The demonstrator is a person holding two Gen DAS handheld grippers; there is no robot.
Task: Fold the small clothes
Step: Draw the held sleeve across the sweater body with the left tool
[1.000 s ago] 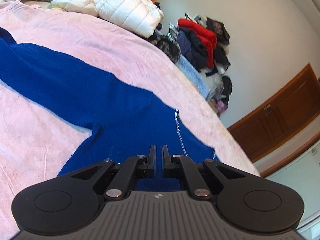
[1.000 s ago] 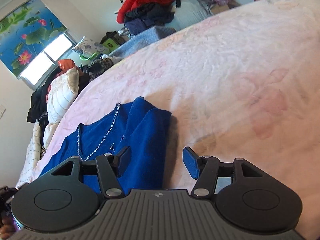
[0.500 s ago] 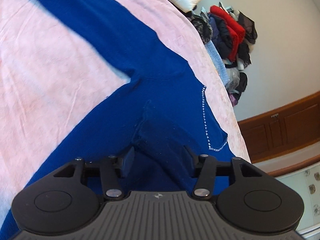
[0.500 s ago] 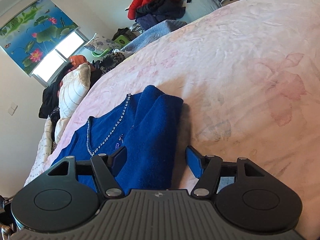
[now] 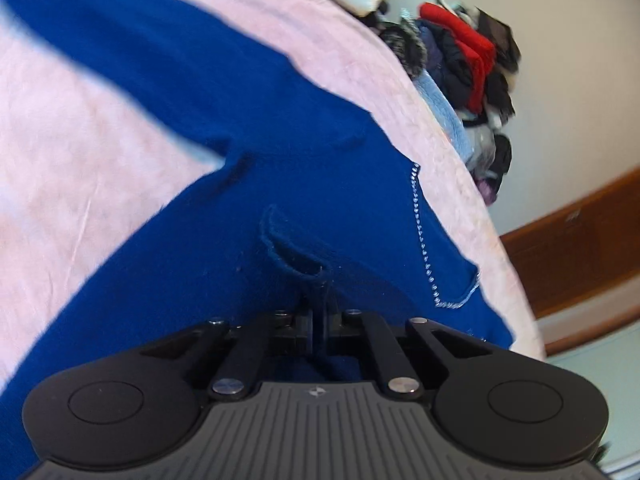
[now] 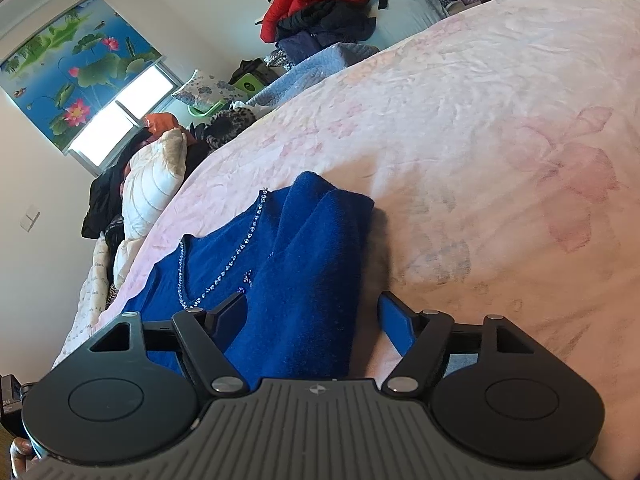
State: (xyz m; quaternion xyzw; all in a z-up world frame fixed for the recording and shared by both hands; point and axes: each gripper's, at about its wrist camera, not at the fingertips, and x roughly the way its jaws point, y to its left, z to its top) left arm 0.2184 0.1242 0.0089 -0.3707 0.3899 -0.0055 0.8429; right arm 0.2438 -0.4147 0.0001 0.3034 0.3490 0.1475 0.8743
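Note:
A royal blue sweater (image 5: 248,168) with a beaded V neckline lies on the pink bedspread (image 5: 80,152). One sleeve stretches away to the upper left. My left gripper (image 5: 319,310) is shut on a pinched fold of the blue sweater near its middle, lifting a small ridge of cloth. In the right wrist view the sweater (image 6: 304,264) has one side folded over into a thick edge. My right gripper (image 6: 312,312) is open and empty, low over that folded edge, one finger over the cloth and one over the bedspread (image 6: 480,160).
A heap of red, black and navy clothes (image 5: 468,52) lies past the bed's far edge, also in the right wrist view (image 6: 320,4). A white puffer jacket (image 6: 152,184) lies at the bed's side. A wooden cabinet (image 5: 580,248) stands by the wall. A window with a lotus blind (image 6: 80,76) is behind.
My left gripper opened over the sweater half a second ago and has now shut on a fold of it. My right gripper stayed open and drifted slightly along the folded edge.

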